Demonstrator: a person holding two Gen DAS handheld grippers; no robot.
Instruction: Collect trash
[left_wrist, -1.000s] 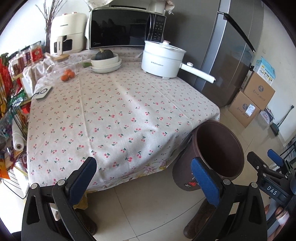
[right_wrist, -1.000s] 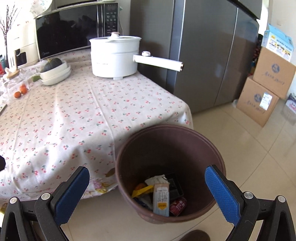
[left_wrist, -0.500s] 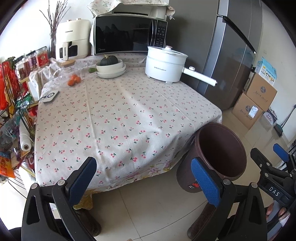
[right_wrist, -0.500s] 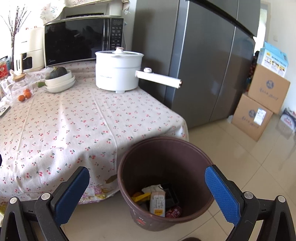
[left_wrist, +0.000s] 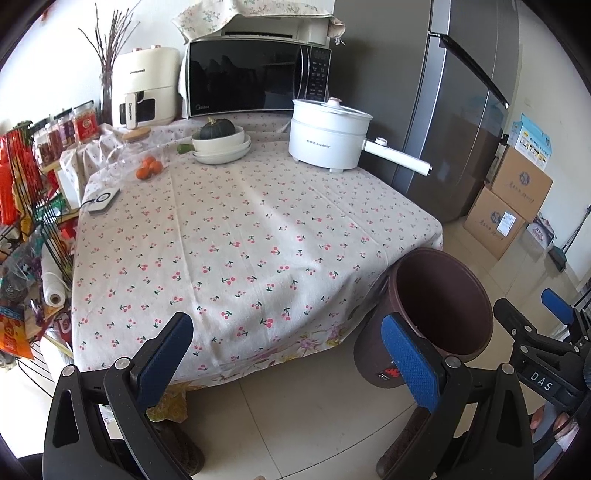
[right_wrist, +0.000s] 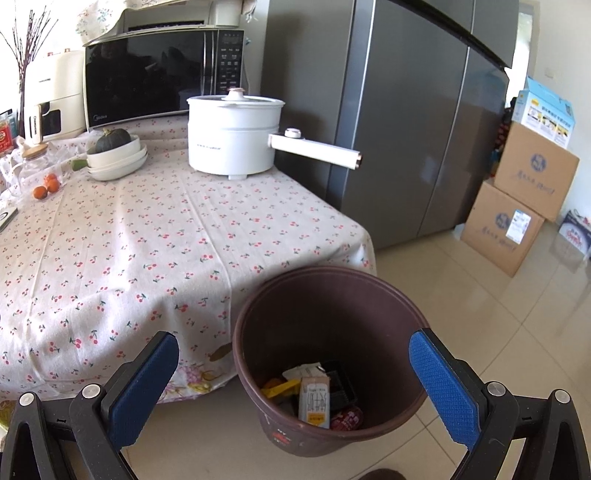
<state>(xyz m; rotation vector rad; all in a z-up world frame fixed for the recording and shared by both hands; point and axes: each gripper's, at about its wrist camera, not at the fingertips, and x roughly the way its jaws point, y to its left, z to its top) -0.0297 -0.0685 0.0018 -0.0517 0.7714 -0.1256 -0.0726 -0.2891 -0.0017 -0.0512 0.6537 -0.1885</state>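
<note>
Both tongs, left (left_wrist: 286, 354) and right (right_wrist: 293, 373), gape apart and empty. The trash (right_wrist: 314, 395) lies inside the brown bin (right_wrist: 369, 291) beside the counter (right_wrist: 155, 236), which shows no litter. Collection looks finished; next, scan for leftovers.

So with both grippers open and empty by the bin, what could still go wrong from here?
The brown bin stands against the hanging tablecloth, so a bump could snag the cloth. The white pot's handle juts past the table edge, so a swing of the right gripper might catch it. The left gripper holds nothing.
</note>
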